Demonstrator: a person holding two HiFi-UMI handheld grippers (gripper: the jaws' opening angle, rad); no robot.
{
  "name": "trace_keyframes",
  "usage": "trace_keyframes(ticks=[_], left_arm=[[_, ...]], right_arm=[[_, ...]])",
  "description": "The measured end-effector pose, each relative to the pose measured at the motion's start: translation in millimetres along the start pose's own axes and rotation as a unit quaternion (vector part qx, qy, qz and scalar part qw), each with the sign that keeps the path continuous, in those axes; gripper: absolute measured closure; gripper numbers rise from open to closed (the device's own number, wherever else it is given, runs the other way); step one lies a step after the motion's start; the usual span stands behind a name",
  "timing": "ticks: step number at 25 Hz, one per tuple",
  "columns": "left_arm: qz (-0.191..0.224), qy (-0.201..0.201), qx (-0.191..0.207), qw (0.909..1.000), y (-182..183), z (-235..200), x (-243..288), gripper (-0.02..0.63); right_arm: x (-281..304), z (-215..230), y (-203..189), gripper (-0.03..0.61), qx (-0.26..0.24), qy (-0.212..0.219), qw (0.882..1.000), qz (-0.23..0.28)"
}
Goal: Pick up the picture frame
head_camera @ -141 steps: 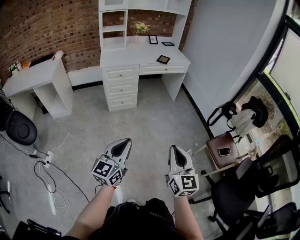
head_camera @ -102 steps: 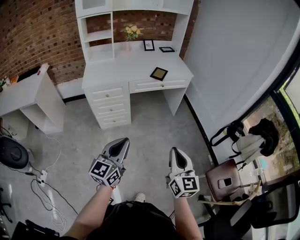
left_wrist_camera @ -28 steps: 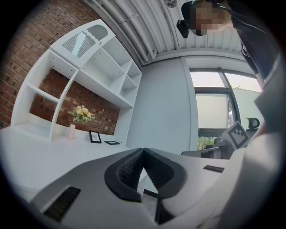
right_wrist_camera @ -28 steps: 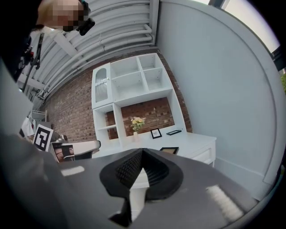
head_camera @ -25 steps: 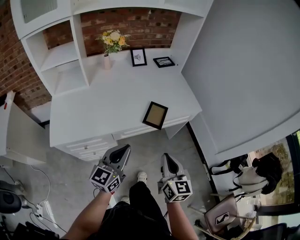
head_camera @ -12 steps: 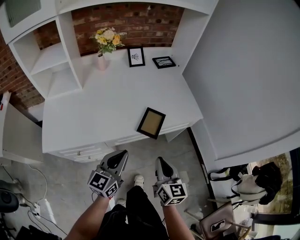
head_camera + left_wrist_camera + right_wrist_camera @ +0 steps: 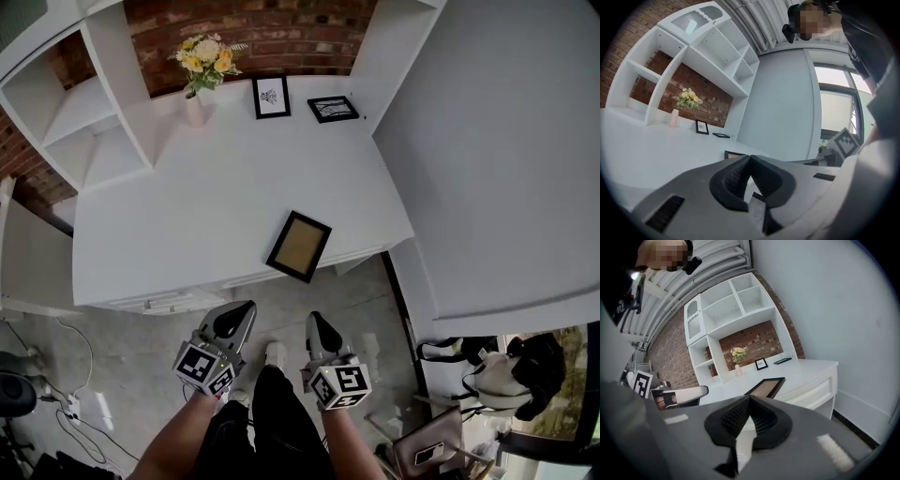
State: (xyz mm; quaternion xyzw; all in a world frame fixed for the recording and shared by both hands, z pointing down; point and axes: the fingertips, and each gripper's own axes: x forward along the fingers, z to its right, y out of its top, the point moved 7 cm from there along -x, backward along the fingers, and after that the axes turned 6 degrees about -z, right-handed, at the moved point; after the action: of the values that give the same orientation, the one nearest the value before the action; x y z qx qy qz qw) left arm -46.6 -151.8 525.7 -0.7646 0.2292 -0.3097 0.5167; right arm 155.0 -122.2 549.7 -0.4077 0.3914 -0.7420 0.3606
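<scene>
Black rectangular picture frame with tan insert [image 7: 299, 247] is seen lying flat near the front edge of the white wooden desk [image 7: 206, 202]. Left gripper [image 7: 246, 307] and right gripper [image 7: 313, 319] are held short of that edge, clear of the frame. Both jaw pairs are pressed together, nothing pinched.

- One white desk [image 7: 187, 216], shelving on top;
- Three picture frames: first frame [image 7: 299, 247] flat near the desk's front edge; second frame [image 7: 270, 97] upright at the back; third frame [image 7: 333, 109] flat just beside the second;
- One vase [image 7: 195, 110], with one bunch of flowers [image 7: 206, 54];
- Two grippers: left gripper [image 7: 246, 307]; right gripper [image 7: 312, 319];
- Two marker cubes: left cube [image 7: 204, 367]; right cube [image 7: 339, 384];
- One brown stool [image 7: 455, 441] at bottom right; one phone [image 7: 427, 456] on it;
- One black bag [image 7: 539, 356]
</scene>
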Motion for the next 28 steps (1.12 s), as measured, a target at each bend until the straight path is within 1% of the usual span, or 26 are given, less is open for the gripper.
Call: trace_keyframes(ticks=[8,10,13,18,21,23,26,28], left_arm=[[-0.012,0.012,-0.013,0.9998,-7,-7,20,0.617],[-0.012,0.015,-0.016,0.9997,-7,-9,24,0.617],[-0.015,0.020,-0.018,0.9995,-7,-11,29,0.617],[-0.029,0.030,-0.019,0.9990,-13,-15,34,0.617],[-0.033,0.034,-0.021,0.9986,-17,-16,38,0.617],[-0.037,0.037,-0.022,0.9984,-19,-17,41,0.617],[-0.039,0.042,-0.022,0.9981,-20,-19,46,0.617],[-0.039,0.046,-0.023,0.9979,-19,-21,49,0.617]], right_arm=[[22,14,-4,0.574,0.009,0.021,1.000,-0.020],[28,17,-3,0.542,0.017,0.027,0.999,-0.020],[37,22,-4,0.533,0.029,0.032,0.999,-0.022],[49,30,-7,0.478,0.058,0.041,0.997,-0.026],[56,33,-10,0.461,0.065,0.050,0.996,-0.033],[60,36,-11,0.438,0.074,0.053,0.995,-0.034],[65,42,-10,0.394,0.099,0.058,0.993,-0.030],[70,46,-10,0.377,0.116,0.063,0.991,-0.029]])
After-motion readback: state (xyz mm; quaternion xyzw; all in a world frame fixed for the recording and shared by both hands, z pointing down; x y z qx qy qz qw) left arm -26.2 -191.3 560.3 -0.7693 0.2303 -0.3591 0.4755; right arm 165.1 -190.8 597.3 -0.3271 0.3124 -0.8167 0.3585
